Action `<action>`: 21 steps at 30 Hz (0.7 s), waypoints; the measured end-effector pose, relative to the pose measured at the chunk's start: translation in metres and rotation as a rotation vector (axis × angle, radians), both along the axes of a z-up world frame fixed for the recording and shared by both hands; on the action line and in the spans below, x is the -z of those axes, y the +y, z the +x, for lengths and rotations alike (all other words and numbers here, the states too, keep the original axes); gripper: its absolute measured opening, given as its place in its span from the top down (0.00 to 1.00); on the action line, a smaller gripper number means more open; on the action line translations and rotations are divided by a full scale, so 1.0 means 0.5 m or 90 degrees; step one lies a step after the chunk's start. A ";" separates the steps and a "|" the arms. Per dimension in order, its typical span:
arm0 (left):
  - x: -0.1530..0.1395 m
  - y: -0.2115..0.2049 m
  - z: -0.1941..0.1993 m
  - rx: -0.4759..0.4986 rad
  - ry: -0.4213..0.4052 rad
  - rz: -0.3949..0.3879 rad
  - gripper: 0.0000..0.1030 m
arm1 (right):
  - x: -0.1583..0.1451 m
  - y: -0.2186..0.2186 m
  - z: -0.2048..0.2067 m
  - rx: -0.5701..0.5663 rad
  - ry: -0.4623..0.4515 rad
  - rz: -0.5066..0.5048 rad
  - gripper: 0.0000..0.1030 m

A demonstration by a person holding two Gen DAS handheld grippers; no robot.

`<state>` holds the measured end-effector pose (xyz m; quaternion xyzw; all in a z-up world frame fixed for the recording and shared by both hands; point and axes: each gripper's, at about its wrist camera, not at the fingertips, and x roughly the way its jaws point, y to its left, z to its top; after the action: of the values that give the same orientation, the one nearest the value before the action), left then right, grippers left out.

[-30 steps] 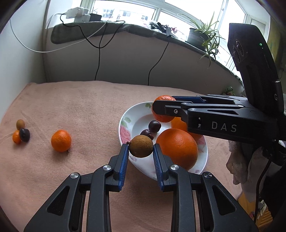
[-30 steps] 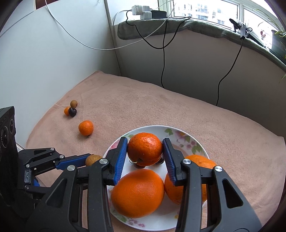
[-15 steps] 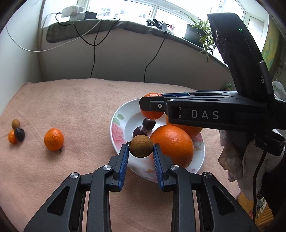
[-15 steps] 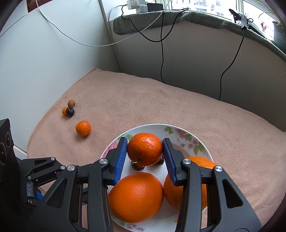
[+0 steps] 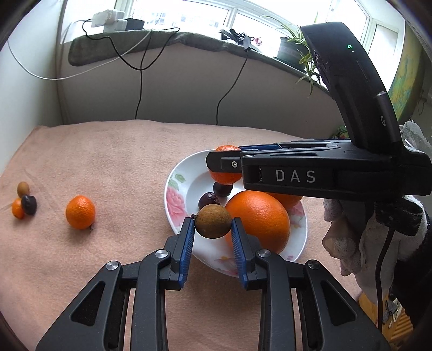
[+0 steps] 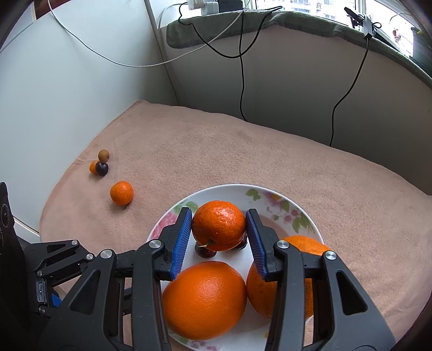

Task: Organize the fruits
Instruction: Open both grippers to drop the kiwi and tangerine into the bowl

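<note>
Bright daylight from windows point(image 5: 189, 13); soft shadows; sharp focus; fisheye-warped, vignetted edges.

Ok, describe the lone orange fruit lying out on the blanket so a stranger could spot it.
Start at the floral plate on the pink blanket and look toward the white wall. The mandarin lies alone on the blanket between the plate and a huddle of three tiny fruits. It is larger than those three and touches nothing else.

Left wrist view close over the plate point(image 5: 172, 186) rim, facing the windowsill, right wrist view nearer above it, facing the corner, both sharing plate and surface point(image 5: 113, 162).
</note>
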<state>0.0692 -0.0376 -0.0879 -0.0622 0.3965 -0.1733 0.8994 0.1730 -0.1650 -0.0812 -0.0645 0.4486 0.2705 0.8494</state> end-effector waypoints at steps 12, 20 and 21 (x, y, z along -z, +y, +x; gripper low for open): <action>-0.014 0.004 -0.010 -0.003 -0.015 -0.009 0.42 | -0.023 -0.005 -0.004 0.008 -0.021 0.013 0.27; -0.030 0.004 -0.026 -0.004 -0.036 -0.002 0.29 | -0.035 -0.005 -0.011 0.016 -0.028 0.033 0.17; -0.032 0.005 -0.028 -0.005 -0.038 -0.002 0.29 | -0.037 -0.004 -0.012 0.018 -0.030 0.032 0.17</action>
<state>0.0555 -0.0350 -0.0720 -0.0600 0.3692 -0.1719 0.9113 0.1671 -0.1669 -0.0629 -0.0429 0.4227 0.2683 0.8646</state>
